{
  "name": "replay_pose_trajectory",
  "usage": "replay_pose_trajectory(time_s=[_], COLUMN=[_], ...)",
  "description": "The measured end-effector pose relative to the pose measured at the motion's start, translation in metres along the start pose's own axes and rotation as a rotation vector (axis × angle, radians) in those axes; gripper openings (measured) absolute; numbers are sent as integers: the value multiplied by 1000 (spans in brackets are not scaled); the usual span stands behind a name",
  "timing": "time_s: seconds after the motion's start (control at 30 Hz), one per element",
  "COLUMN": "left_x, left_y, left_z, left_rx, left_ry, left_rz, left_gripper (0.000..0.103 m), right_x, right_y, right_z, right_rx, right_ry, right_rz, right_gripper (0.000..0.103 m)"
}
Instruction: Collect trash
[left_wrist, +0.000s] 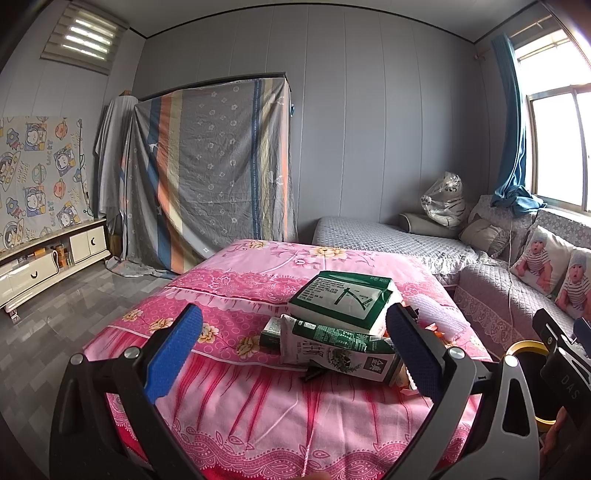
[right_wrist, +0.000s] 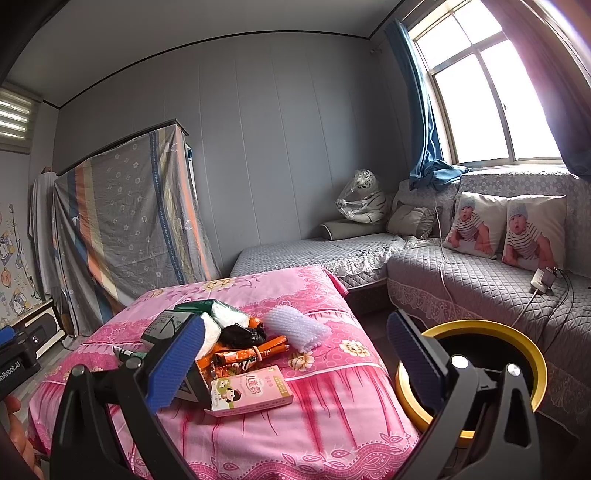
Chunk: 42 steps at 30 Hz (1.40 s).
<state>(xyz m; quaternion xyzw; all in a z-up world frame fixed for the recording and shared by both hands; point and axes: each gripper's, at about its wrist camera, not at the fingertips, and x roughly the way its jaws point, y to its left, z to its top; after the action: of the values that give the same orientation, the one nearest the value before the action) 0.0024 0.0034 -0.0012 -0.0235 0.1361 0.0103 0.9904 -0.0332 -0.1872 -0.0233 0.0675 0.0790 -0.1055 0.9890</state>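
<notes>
A heap of trash lies on a table under a pink floral cloth (left_wrist: 236, 413) (right_wrist: 332, 417). In the left wrist view my left gripper (left_wrist: 291, 354) is open just short of a crumpled green-and-white milk carton (left_wrist: 332, 350), with a green-and-white tissue pack (left_wrist: 343, 299) behind it. In the right wrist view my right gripper (right_wrist: 295, 362) is open above a pink box (right_wrist: 251, 391); orange wrappers (right_wrist: 243, 354), a black bag (right_wrist: 240, 334) and a white foam net (right_wrist: 299, 328) lie beyond. A black bin with a yellow rim (right_wrist: 476, 328) stands right of the table.
A grey quilted sofa (right_wrist: 461, 284) with printed cushions wraps the right side under the window. A striped sheet (left_wrist: 214, 170) covers furniture at the back wall. A low white cabinet (left_wrist: 48, 266) stands at the left on the grey tiled floor.
</notes>
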Motion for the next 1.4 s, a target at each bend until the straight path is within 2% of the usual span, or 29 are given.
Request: replay_pose_trajectory(time_s=[1.1, 1.3, 1.4], left_x=[-2, 0, 2], left_y=[-1, 1, 2], left_z=[0, -4, -7], left_rx=[4, -6, -10], left_ry=[2, 27, 39], left_rz=[2, -52, -114], left_gripper=[95, 95, 95], right_x=[0, 9, 27], right_y=[-2, -13, -17], right_z=[1, 11, 20], right_rx=[6, 13, -27], right_ry=[-6, -11, 41], right_rz=[-4, 1, 50], right_gripper=[96, 96, 96])
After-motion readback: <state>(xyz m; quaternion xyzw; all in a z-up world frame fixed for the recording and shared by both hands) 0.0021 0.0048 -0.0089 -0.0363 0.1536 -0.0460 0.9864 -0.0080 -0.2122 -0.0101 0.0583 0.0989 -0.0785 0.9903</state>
